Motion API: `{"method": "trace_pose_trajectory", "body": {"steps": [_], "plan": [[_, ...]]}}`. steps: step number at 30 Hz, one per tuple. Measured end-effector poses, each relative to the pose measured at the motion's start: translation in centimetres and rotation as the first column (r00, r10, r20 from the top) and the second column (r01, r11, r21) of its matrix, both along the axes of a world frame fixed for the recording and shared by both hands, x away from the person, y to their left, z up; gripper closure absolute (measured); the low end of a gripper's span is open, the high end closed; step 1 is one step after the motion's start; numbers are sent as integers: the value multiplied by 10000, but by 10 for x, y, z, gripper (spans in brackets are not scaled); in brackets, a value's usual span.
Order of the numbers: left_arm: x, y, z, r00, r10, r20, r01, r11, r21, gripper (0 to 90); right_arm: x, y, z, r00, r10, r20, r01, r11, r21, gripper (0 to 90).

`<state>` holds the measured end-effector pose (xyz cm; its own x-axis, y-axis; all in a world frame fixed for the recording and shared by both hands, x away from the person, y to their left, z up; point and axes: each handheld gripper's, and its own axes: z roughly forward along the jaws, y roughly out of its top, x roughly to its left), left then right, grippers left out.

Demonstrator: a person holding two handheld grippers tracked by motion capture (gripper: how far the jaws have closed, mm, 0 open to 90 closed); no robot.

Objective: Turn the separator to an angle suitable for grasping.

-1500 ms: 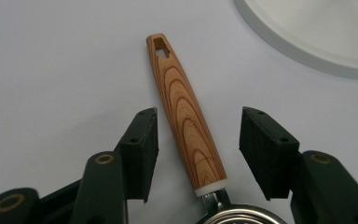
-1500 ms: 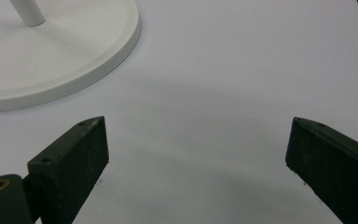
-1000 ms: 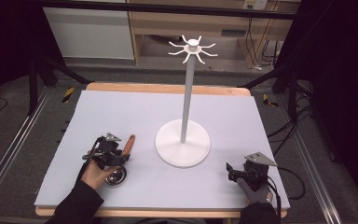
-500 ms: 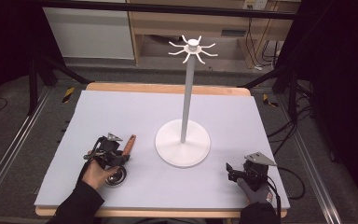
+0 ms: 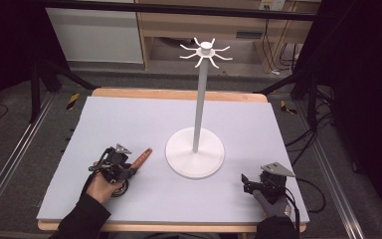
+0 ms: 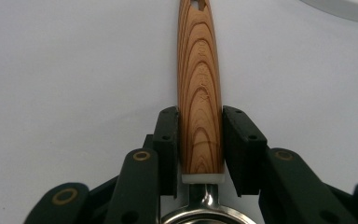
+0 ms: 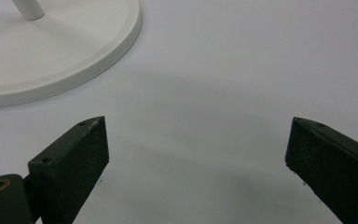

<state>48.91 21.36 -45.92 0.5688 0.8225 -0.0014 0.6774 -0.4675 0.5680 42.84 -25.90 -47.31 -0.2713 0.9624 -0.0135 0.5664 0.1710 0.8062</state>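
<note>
The left gripper (image 6: 199,144) has just squeezed shut on the wooden handle (image 6: 199,88) of a strainer lying left of the white stand (image 5: 195,152). The handle is smooth and round, so it could slip or spin when lifted. The right gripper (image 7: 196,158) rests wide open, right of the stand.

From the right gripper view, the right gripper (image 7: 196,161) has its two black jaws coming up from the bottom corners of the frame, spread really wide with nothing between them. The left jaw is a chunky matte block at lower left, with a little brass-coloured rivet on the arm behind it at the very corner. The right jaw sits at the lower right edge and is partly cut off. Under them is the pale lavender-grey table (image 7: 242,70), smooth, with a soft shadow across the middle. In the upper left is the round white base of a stand (image 7: 60,51), flat disc, and a stub of its white pole at the top edge.
</note>
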Motion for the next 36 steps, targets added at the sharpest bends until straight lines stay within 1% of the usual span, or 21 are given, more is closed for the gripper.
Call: {"method": "trace_pose_trajectory", "body": {"steps": [2,3,4,5,6,7,8,12,15,16,17,20,25,26,30,31,36], "plan": [[0,0,3,10000,-3,58,3,10000,-56,581,0,0,0,10000,16,5,-16,10000,27,64],[-1,0,5,9999,-42,146,43,10000,-19,561,0,0,0,10000,23,-16,-23,10000,66,65],[-1,0,5,9999,-42,146,43,10000,-19,553,0,0,0,10000,23,-16,-23,10000,66,65],[-1,0,12,9991,-142,394,138,9998,126,540,0,0,0,10000,-6,-38,6,9999,105,64],[-1,0,12,9991,-142,394,138,9998,126,526,0,0,0,10000,-21,-49,22,9999,119,64],[-2,0,18,9977,-211,651,197,9995,226,514,1,-1,0,10000,-22,-17,22,10000,29,64],[-2,-1,21,9973,-251,697,238,9995,197,510,1,-1,0,10000,-12,-29,12,10000,31,64],[3,-6,29,9963,-322,797,300,9991,295,493,1,-2,0,10000,10,-56,-10,10000,33,65],[9,-10,33,9964,-361,766,336,9989,335,491,1,-2,0,10000,2,-84,-1,10000,86,64],[9,-10,33,9964,-361,766,336,9989,335,491,1,-2,0,10000,3,-65,-2,9999,115,65],[13,-13,34,9964,-357,766,334,9989,320,491,1,-2,0,10000,-10,-85,11,9999,116,65],[18,-17,32,9969,-394,675,363,9983,454,490,1,-2,0,9999,-9,-143,11,9998,176,65],[23,-21,25,9975,-470,535,435,9970,639,494,2,-2,0,9998,15,-195,-12,9999,154,66],[25,-22,22,9980,-442,451,411,9968,682,495,2,-2,0,9998,6,-193,-3,9998,182,67],[30,-23,18,9988,-363,339,338,9969,717,495,2,-2,0,9998,17,-210,-12,9998,212,67],[31,-23,16,9987,-364,354,337,9967,733,490,2,-3,0,9998,47,-200,-44,9999,139,67],[33,-26,11,9990,-356,254,336,9968,732,484,2,-2,0,9996,69,-257,-65,9999,150,68]]}}
